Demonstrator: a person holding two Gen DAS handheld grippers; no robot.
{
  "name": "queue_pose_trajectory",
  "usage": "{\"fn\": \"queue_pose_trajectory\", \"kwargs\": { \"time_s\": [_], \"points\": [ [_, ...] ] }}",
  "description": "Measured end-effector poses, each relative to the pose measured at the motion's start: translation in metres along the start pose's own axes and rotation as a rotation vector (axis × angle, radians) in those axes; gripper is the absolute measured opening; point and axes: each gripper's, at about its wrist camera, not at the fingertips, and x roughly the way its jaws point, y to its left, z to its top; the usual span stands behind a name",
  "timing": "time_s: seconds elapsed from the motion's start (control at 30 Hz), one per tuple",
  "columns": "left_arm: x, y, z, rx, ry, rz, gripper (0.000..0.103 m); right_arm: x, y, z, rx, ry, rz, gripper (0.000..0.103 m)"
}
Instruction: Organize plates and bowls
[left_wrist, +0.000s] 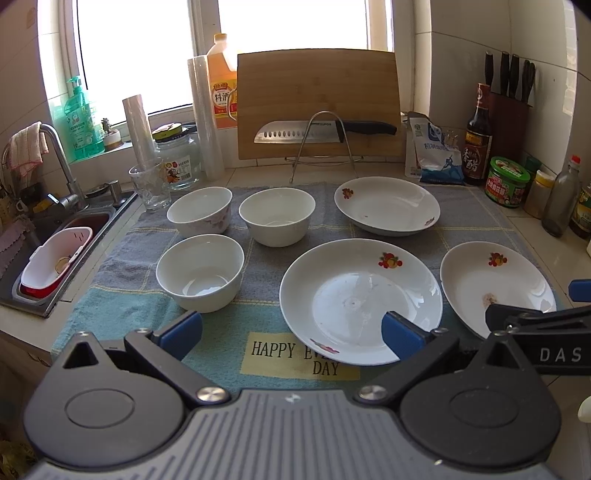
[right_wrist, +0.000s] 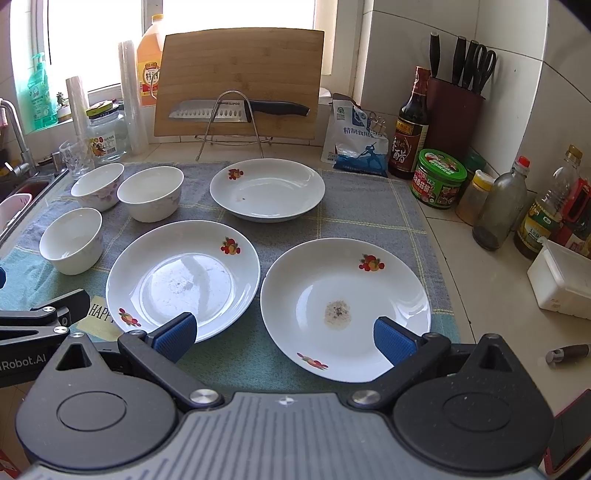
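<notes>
Three white bowls stand on the towel at the left: a near bowl (left_wrist: 199, 277) (right_wrist: 72, 240), a far-left flowered bowl (left_wrist: 200, 209) (right_wrist: 99, 185) and a middle bowl (left_wrist: 277, 215) (right_wrist: 150, 197). Three white plates with fruit prints lie apart: a far plate (left_wrist: 387, 205) (right_wrist: 266, 189), a centre plate (left_wrist: 360, 299) (right_wrist: 183, 273) and a right plate (left_wrist: 496, 284) (right_wrist: 345, 306). My left gripper (left_wrist: 291, 334) is open above the towel's near edge, empty. My right gripper (right_wrist: 284, 338) is open and empty over the near rims of the centre and right plates.
A grey-teal towel (left_wrist: 266, 258) covers the counter. A sink (left_wrist: 55, 251) with a red-white basket lies left. Behind stand a glass (left_wrist: 149, 184), a jar, a cutting board with a knife (left_wrist: 321, 131), sauce bottles (right_wrist: 410, 125) and a white box (right_wrist: 561, 278) at right.
</notes>
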Motion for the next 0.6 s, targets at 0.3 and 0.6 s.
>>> {"fn": "queue_pose_trajectory", "kwargs": {
  "time_s": [0.3, 0.6],
  "points": [
    [-0.0005, 0.0022, -0.0005, -0.003, -0.002, 0.0, 0.102, -0.0016, -0.0002, -0.0004, -0.005, -0.009, 0.004, 0.103],
    [-0.0018, 0.0018, -0.0008, -0.004, -0.002, 0.001, 0.102, -0.0025, -0.0002, -0.0017, -0.006, -0.014, 0.004, 0.103]
  ]
}}
